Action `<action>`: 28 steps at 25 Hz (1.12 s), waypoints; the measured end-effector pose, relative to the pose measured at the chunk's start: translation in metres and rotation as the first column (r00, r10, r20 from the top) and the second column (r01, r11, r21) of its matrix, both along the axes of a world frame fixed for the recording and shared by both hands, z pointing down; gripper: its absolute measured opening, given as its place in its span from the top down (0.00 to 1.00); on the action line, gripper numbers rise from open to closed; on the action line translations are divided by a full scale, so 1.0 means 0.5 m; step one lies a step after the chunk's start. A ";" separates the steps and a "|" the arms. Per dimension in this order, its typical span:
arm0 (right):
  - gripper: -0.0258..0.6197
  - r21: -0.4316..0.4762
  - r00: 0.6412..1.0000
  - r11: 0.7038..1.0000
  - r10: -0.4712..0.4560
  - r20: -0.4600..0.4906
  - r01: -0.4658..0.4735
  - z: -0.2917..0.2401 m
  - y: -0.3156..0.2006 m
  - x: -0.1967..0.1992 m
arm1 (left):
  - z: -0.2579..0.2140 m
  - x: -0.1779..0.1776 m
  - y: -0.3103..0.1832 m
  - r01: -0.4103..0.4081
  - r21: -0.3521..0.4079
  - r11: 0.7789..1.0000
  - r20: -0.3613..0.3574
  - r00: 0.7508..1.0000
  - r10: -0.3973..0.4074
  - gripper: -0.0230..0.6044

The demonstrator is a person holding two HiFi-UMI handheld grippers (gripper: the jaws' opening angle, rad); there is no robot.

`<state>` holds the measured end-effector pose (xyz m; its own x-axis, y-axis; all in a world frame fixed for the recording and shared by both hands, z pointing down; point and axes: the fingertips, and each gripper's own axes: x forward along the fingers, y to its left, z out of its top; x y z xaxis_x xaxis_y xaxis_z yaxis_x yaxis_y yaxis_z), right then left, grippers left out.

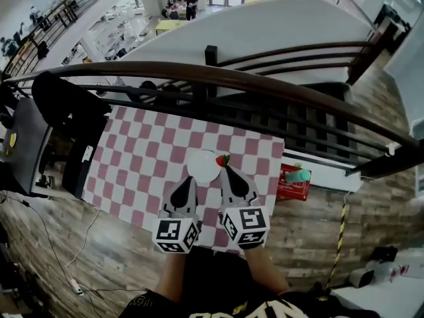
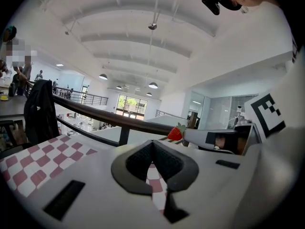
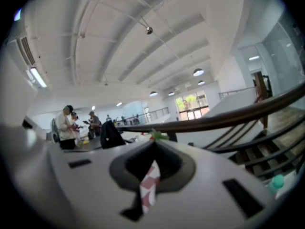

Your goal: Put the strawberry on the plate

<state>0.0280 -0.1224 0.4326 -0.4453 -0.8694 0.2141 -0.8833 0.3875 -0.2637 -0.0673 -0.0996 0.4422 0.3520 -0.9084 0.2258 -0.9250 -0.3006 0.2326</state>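
A red strawberry point(image 1: 223, 159) with green leaves is pinched at the tip of my right gripper point(image 1: 223, 168), just off the right rim of the white plate point(image 1: 201, 166) on the red-and-white checked cloth. In the left gripper view the strawberry point(image 2: 175, 133) pokes out past the right gripper's grey tip point(image 2: 191, 136). In the right gripper view only its green leaves point(image 3: 157, 136) show above the closed jaws of the right gripper point(image 3: 153, 143). My left gripper point(image 1: 187, 181) hovers near the plate's near edge, shut and empty, its tips meeting point(image 2: 152, 143).
A dark railing point(image 1: 218, 78) runs behind the table. A red box point(image 1: 292, 183) with a teal object on it sits off the table's right side. Something black is draped at the left point(image 1: 56, 95). People stand far off point(image 3: 66, 125).
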 end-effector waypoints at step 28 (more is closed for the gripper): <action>0.94 -0.316 0.996 0.949 -0.026 -0.085 -0.003 0.315 -0.142 -0.099 | 0.296 -0.072 -0.126 -0.058 -0.319 0.946 -0.069 0.997 0.038 0.95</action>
